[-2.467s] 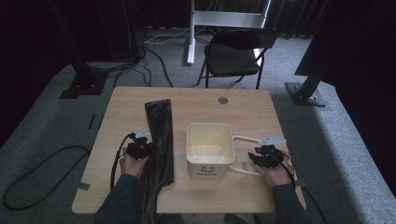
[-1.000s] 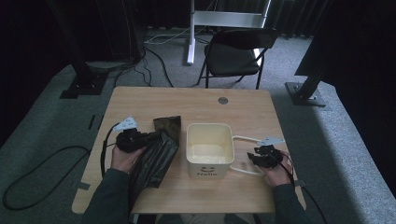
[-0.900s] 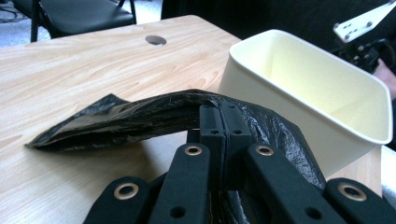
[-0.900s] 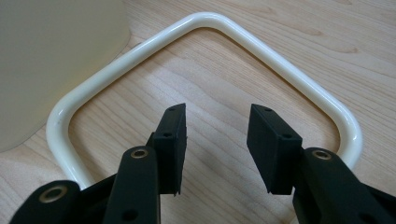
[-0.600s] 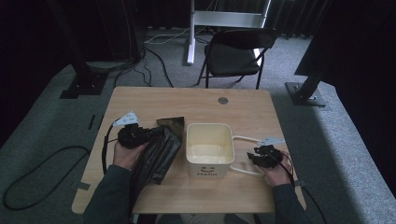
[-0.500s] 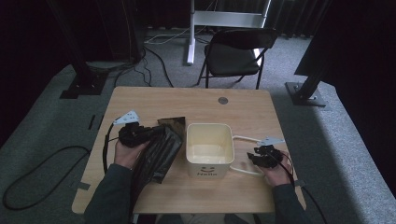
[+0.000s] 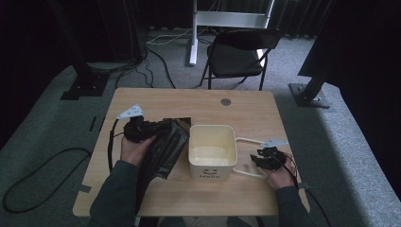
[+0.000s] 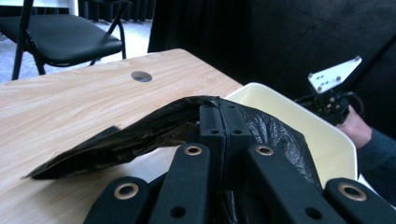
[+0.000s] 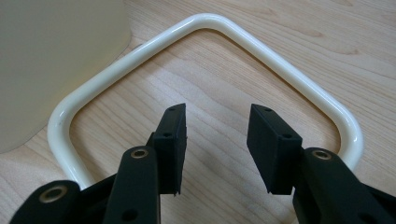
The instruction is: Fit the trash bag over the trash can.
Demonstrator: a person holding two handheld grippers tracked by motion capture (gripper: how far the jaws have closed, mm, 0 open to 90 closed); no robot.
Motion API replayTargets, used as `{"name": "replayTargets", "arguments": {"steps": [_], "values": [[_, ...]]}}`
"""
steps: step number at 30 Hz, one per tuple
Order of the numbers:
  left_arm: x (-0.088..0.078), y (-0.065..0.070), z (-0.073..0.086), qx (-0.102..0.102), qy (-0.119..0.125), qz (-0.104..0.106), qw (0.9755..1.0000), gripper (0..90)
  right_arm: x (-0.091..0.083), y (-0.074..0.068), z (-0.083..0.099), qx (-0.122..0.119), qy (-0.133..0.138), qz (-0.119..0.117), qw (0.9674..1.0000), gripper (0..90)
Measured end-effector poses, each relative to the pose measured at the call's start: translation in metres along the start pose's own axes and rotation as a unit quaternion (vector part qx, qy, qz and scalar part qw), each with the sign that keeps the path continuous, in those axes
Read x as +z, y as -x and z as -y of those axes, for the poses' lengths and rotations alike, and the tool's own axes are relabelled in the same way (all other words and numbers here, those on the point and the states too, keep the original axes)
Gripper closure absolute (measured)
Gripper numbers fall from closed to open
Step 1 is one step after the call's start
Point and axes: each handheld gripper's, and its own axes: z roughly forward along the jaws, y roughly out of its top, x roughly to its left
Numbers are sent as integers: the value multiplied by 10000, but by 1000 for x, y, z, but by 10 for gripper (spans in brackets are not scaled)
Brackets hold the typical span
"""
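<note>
Left gripper [image 7: 150, 128] pinching black plastic bag [image 7: 163, 146] between fully closed jaws, bag draping over table [image 7: 156, 101] just left of cream bin [image 7: 213, 150]. Right gripper [image 7: 259, 160] resting with jaws wide apart, gripping nothing, hovering inside bin's handle loop [image 9: 261, 46] lying flat on table.

The wooden table [image 7: 156, 97] has a light top with a small round hole [image 7: 226, 101] near its far edge. On it stands a cream bin [image 7: 212, 152], its handle [image 7: 246, 156] lying flat on the wood, and beside the bin a black plastic bag [image 7: 161, 151] lies partly on the top.
</note>
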Motion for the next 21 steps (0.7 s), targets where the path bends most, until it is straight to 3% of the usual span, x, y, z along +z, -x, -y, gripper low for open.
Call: {"name": "replayTargets", "arguments": {"steps": [15, 21], "values": [[9, -1, -19, -86, 178, 1, 9998, 900, -1, 1, 0, 0, 22, 4, 10000, 569], [17, 5, -20, 6, 58, 110, 9999, 900, 0, 0, 0, -5, 14, 1, 10000, 569]]}}
